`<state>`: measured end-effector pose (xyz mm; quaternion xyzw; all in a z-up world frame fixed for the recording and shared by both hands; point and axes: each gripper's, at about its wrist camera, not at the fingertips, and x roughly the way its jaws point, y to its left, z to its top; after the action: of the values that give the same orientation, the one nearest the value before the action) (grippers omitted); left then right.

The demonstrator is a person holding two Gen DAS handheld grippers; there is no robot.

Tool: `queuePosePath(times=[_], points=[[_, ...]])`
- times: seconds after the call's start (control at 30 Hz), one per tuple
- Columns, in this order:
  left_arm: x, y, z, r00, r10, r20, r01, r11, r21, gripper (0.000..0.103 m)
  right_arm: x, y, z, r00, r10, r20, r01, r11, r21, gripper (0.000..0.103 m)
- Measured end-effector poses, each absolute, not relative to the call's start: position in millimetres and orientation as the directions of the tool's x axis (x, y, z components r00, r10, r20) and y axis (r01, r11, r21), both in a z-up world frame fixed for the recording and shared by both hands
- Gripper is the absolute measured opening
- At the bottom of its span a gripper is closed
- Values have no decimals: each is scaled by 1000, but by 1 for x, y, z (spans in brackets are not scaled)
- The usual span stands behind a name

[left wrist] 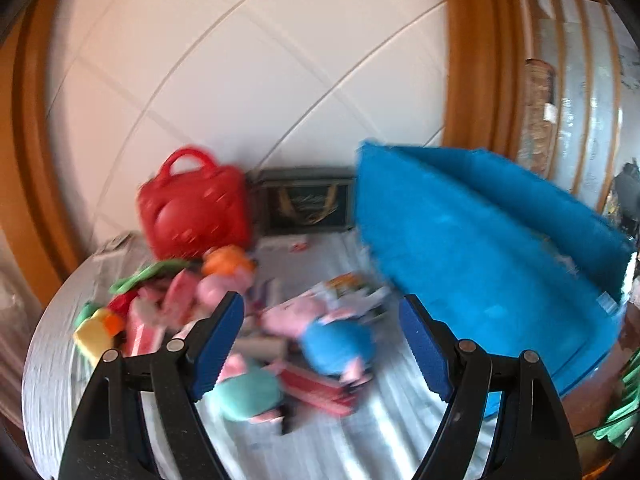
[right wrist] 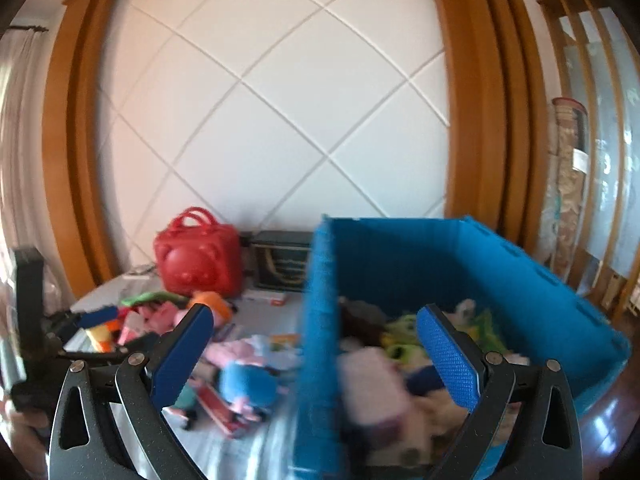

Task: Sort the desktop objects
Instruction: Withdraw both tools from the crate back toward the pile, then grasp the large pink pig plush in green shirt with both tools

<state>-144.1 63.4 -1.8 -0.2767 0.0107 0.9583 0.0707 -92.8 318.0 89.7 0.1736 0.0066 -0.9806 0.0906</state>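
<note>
Two hand-held grippers, left (left wrist: pixel 322 344) and right (right wrist: pixel 316 354), both spread, nothing between my jaws. Plush toys (left wrist: pixel 336 340) lie lower centre on the bench (left wrist: pixel 384 432), left of the blue bin (left wrist: pixel 480 240). Judged soft, light; I would pinch mid-body

Between the jaws, a pink plush pig (left wrist: pixel 338 338) wears blue; ahead of them sit a bright red handbag (left wrist: pixel 192 208) and a dark box with gold lettering (left wrist: pixel 306 202). A vivid blue bin (right wrist: pixel 472 276) stands right, on the pale grey striped desk (left wrist: pixel 360 440).
</note>
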Motion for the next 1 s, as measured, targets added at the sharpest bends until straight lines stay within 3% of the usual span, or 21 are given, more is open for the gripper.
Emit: queuePosePath(times=[0.23, 0.43, 0.73, 1.0], points=[[-166, -62, -59, -793, 68, -606, -123, -991, 51, 80, -101, 211, 67, -913, -218, -345, 211, -976, 57, 103], [-204, -130, -118, -699, 110, -707, -198, -979, 43, 80, -137, 132, -12, -817, -200, -541, 162, -980, 117, 103], [-249, -138, -192, -578, 251, -776, -433, -901, 32, 80, -176, 63, -134, -661, -138, -738, 26, -987, 161, 103], [-279, -126, -232, -501, 278, -819, -555, -830, 58, 80, -208, 51, -194, -555, -152, -818, -88, -967, 240, 103]])
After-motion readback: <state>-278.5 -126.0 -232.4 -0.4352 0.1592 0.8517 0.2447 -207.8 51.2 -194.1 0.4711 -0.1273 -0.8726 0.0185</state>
